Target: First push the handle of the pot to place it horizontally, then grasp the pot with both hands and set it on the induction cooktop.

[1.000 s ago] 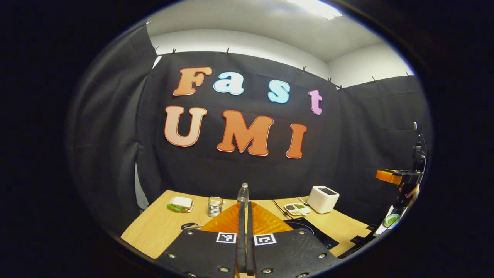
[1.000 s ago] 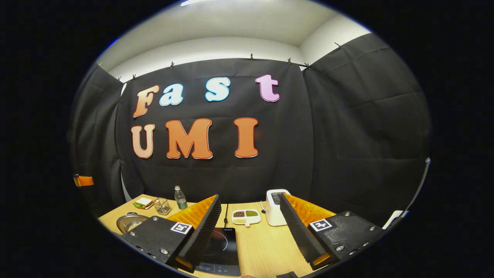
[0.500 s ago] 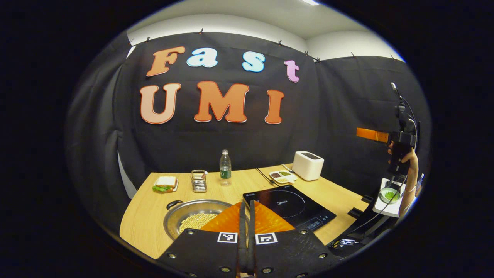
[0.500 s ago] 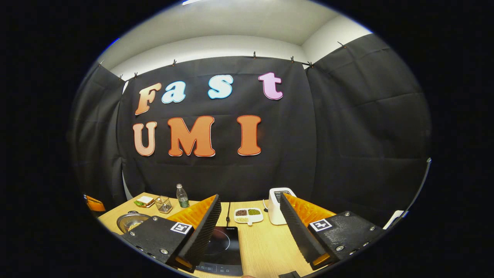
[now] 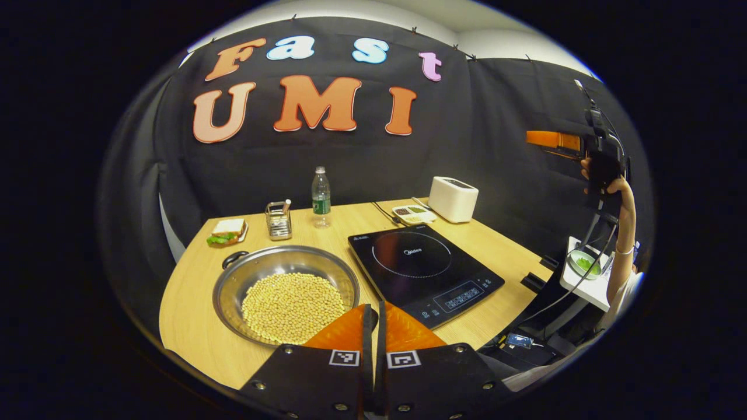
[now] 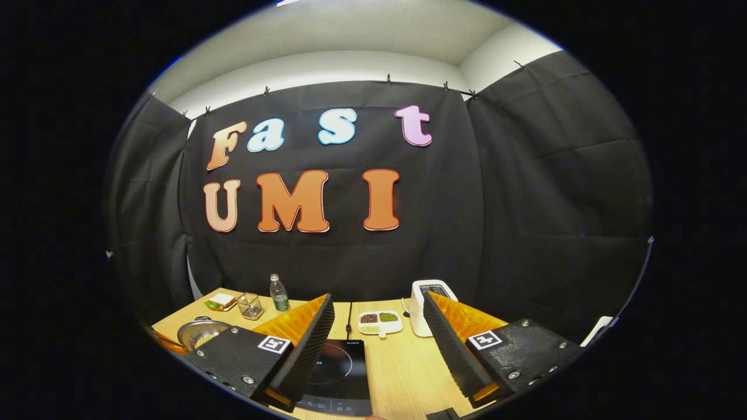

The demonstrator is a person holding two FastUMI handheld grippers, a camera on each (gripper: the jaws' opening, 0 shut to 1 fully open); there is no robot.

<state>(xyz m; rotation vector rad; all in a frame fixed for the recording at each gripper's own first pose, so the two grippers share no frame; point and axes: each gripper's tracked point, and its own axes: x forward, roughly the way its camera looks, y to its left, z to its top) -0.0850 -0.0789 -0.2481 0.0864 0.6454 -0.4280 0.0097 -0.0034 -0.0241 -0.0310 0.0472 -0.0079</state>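
In the left gripper view a steel pot (image 5: 233, 291) full of pale beans sits on the wooden table (image 5: 187, 303), left of the black induction cooktop (image 5: 423, 271). A dark handle (image 5: 234, 257) shows on the pot's far-left rim. My left gripper (image 5: 373, 329) is shut with nothing in it, above the pot's near right rim. My right gripper (image 6: 378, 344) is open and empty, high over the cooktop (image 6: 338, 373), with the pot (image 6: 197, 335) low at the left. It also appears far right as a raised gripper (image 5: 554, 140) held in a hand (image 5: 604, 175).
Along the table's back stand a sandwich plate (image 5: 226, 231), a wire utensil holder (image 5: 278, 220), a water bottle (image 5: 320, 195), a divided dish of beans (image 5: 413, 214) and a white toaster (image 5: 453, 199). A side stand at the right holds a green bowl (image 5: 583, 262). Cables hang there.
The left gripper view has tipped down toward the table, bringing the pot and cooktop fully into sight. The right gripper has barely moved and stays open.
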